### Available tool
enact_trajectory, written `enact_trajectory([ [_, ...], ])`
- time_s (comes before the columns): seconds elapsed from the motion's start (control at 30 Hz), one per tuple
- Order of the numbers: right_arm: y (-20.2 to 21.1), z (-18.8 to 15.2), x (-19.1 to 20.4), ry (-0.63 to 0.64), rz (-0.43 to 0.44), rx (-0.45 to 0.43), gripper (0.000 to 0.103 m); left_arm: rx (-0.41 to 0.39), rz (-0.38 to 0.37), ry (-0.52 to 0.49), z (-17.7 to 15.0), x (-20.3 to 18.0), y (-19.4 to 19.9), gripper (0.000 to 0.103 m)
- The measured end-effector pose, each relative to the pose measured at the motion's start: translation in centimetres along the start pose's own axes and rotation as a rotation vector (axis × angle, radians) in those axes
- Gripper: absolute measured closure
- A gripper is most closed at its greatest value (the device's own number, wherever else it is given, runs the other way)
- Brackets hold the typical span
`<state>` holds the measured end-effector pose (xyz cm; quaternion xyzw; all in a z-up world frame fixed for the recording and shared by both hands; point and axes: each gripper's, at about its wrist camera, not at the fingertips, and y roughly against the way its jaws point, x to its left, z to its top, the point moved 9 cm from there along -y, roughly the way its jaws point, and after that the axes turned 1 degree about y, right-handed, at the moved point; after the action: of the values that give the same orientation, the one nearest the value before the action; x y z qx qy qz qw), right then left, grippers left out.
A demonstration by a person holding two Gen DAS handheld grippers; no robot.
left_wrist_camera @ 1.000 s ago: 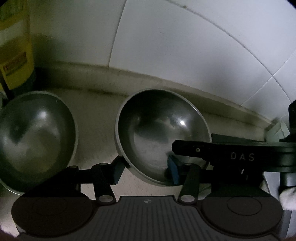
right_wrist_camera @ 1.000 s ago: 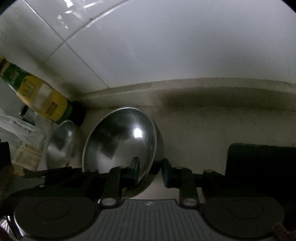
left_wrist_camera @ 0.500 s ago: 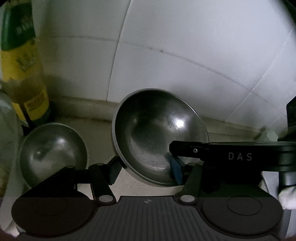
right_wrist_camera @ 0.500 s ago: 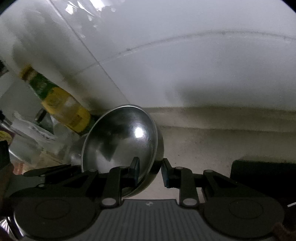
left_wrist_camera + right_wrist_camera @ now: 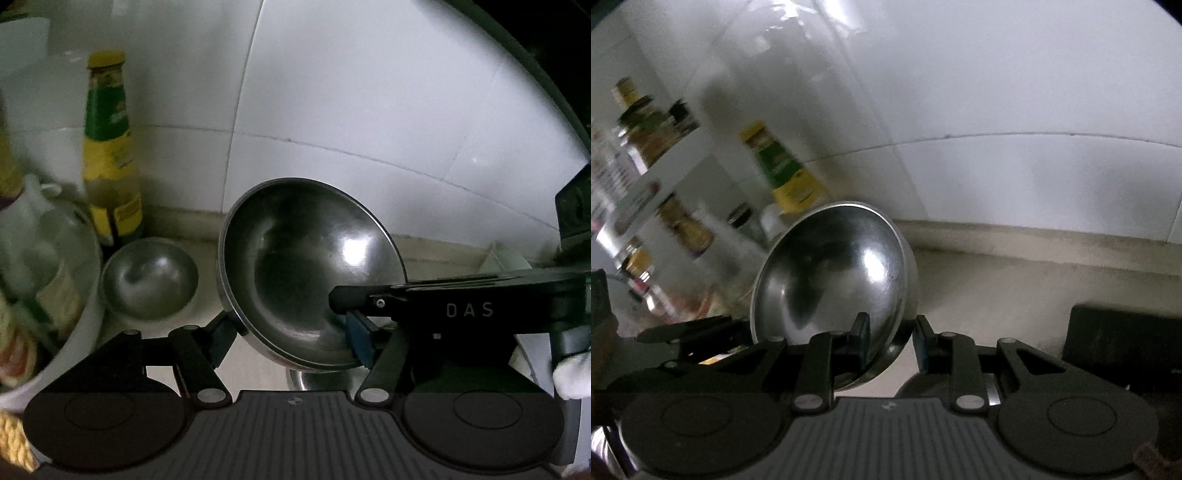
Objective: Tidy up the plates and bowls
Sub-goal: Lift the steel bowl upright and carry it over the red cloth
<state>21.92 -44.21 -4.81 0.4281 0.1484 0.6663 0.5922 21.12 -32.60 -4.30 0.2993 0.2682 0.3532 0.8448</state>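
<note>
Centre of the left wrist view: a steel bowl (image 5: 310, 269) is seen tilted, its hollow facing the camera, lifted above the desk (image 5: 258, 369).
Left gripper (image 5: 291, 341): its jaws have just been opening; they stand spread on either side of the bowl's lower rim, the left pad just beside the rim and the right pad against or very near the wall. Whether the pads press cannot be told.
Right gripper (image 5: 889, 341): its jaws are pinching the bowl's wall (image 5: 834, 280), one pad inside the hollow, the other outside it. In the left wrist view it appears as a black bar at centre right, reaching in over the bowl's right edge.
Second bowl (image 5: 149, 278): smaller, steel, set on the desk at centre left, well apart from the held bowl.
Bottle (image 5: 109, 147): green and yellow label, yellow cap, upright against the white tiled wall (image 5: 369, 110), behind the second bowl.
Lower left of the left wrist view: a white basin rim (image 5: 88, 295) with blurred contents is seen.
Left of the right wrist view: more bottles, blurred.
</note>
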Motion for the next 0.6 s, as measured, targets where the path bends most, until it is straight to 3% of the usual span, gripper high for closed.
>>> enact_trajectory([
  [0.23,1.7,-5.1,2.6,-0.009,0.003,0.045,0.079,0.057,-0.049,-0.024,-5.0,-1.0,2.2,0.030],
  [0.6,1.8,-15.2,3.4,-0.150,-0.024,0.169,0.079,0.211,-0.096,-0.041,-13.8,-0.1,2.1,0.030],
])
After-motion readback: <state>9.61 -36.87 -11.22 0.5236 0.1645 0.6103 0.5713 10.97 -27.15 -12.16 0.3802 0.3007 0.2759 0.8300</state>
